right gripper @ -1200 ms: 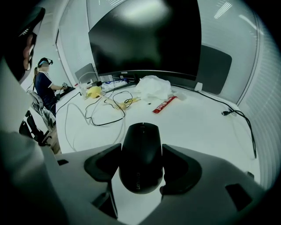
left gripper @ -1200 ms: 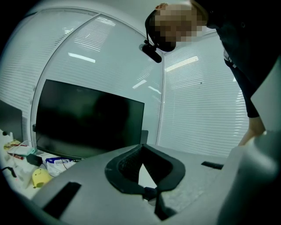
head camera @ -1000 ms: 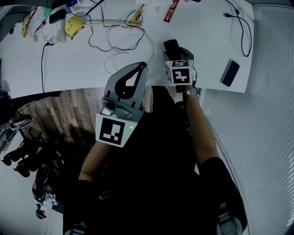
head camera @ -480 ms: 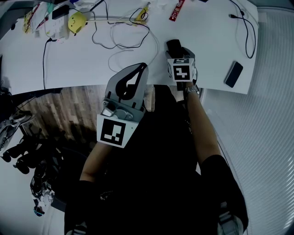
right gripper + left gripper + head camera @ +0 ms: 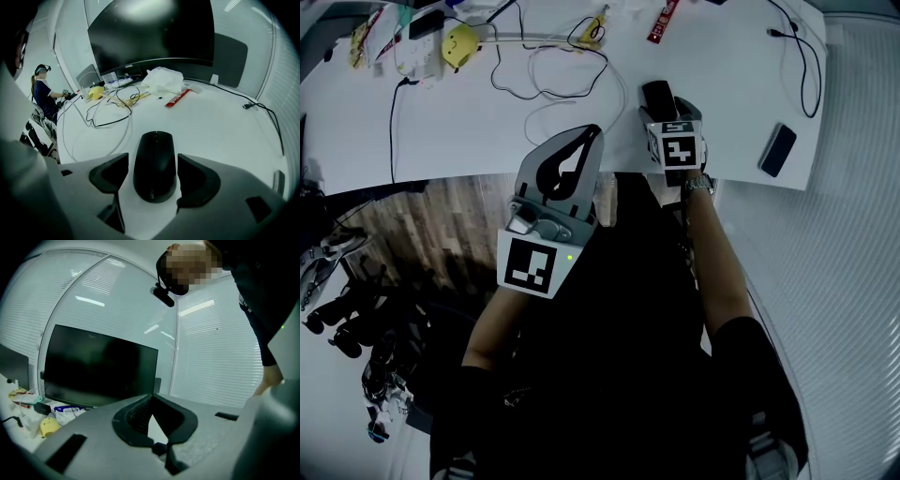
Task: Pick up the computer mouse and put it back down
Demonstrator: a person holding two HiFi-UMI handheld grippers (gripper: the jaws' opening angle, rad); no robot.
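The black computer mouse [image 5: 154, 164] lies flat on the white table [image 5: 441, 131], near its front edge [image 5: 658, 94]. My right gripper [image 5: 152, 161] straddles the mouse, one dark pad on each side. A thin gap shows on the left side and the right pad sits almost against it, so the jaws stand open. In the head view the right gripper [image 5: 663, 111] sits just behind the mouse. My left gripper [image 5: 592, 133] hovers off the table's front edge, tips together and nothing held. In its own view the left gripper [image 5: 151, 397] points at a dark monitor.
A black phone [image 5: 777, 150] lies at the table's right end, with a black cable [image 5: 802, 56] behind it. White and black cables [image 5: 553, 70], a yellow object [image 5: 460, 42] and a red packet [image 5: 662, 21] lie farther back. A large monitor [image 5: 150, 33] stands behind a crumpled plastic bag [image 5: 163, 78].
The head view has shifted a little. My right gripper has edged slightly rightward along the table edge, staying around the mouse. The left gripper holds its place.
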